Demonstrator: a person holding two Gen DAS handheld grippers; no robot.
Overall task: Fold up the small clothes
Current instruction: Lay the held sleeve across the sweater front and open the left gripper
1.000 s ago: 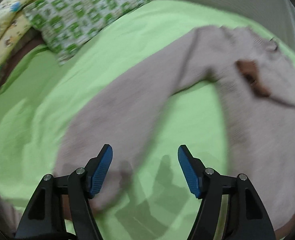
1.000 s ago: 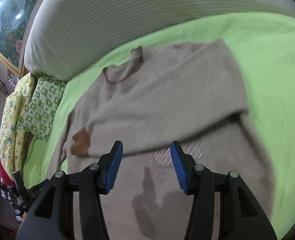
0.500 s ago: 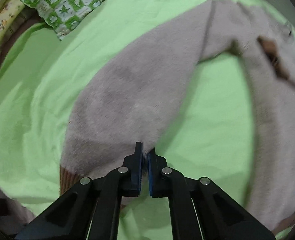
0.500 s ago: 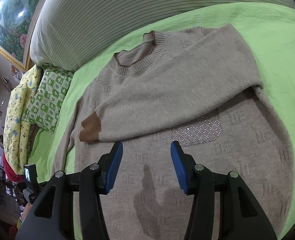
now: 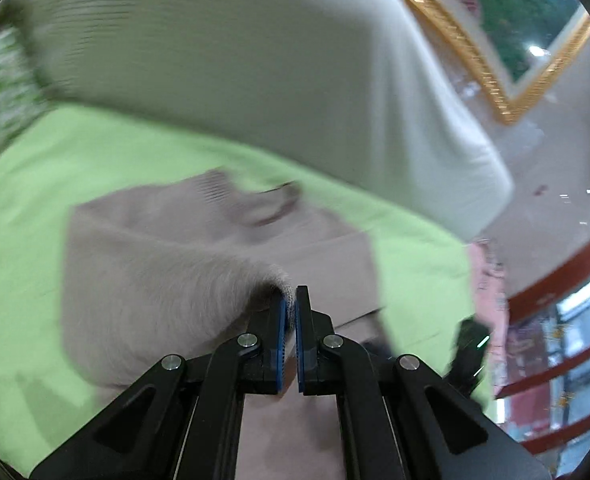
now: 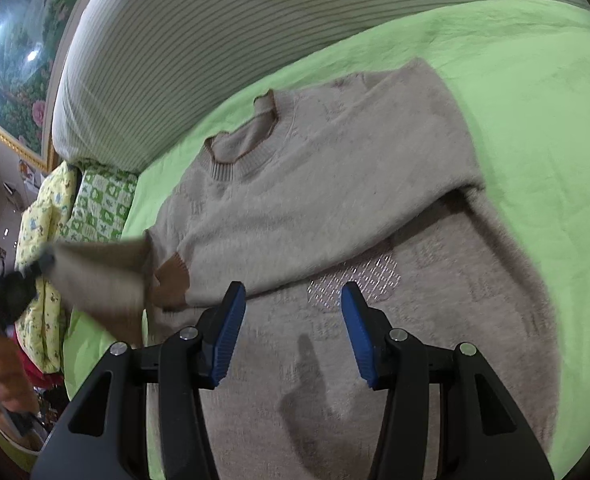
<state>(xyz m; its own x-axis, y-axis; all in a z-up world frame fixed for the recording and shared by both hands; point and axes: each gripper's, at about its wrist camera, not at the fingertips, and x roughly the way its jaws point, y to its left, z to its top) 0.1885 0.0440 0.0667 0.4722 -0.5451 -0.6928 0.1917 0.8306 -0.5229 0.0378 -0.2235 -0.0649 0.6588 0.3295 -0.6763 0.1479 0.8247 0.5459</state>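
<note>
A beige knitted sweater (image 6: 335, 200) lay spread front-up on a lime-green bedsheet (image 6: 527, 92), its ribbed neckline (image 6: 243, 152) toward the striped grey headboard (image 6: 231, 28); one sleeve was already folded across the chest, its brown cuff (image 6: 173, 276) resting on the body near the left edge of the right wrist view, just above a sparkly rhinestone patch (image 6: 355, 284); the left gripper (image 5: 289, 312) had its blue pads pressed together on the end of the other sleeve (image 5: 167, 280), a pinch of fuzzy knit standing between the tips, and the sleeve hung lifted from the sheet in a blurred fold stretching back toward the sweater's shoulder; in the right wrist view that same sleeve (image 6: 103, 276) appeared as a raised, smeared band at the left, drawn up off the bed by the dark shape of the left gripper (image 6: 35, 268); the right gripper (image 6: 293, 312) hovered over the lower front of the sweater with its jaws about half open and nothing between them, its shadow falling on the knit below; a green-and-white patterned pillow (image 6: 103, 204) and a yellow printed one (image 6: 43, 216) sat at the far corner of the bed beside the headboard; a gold-framed floral painting (image 6: 11, 68) hung on the wall behind; red railings (image 5: 555, 280) showed at the right edge of the left wrist view
</note>
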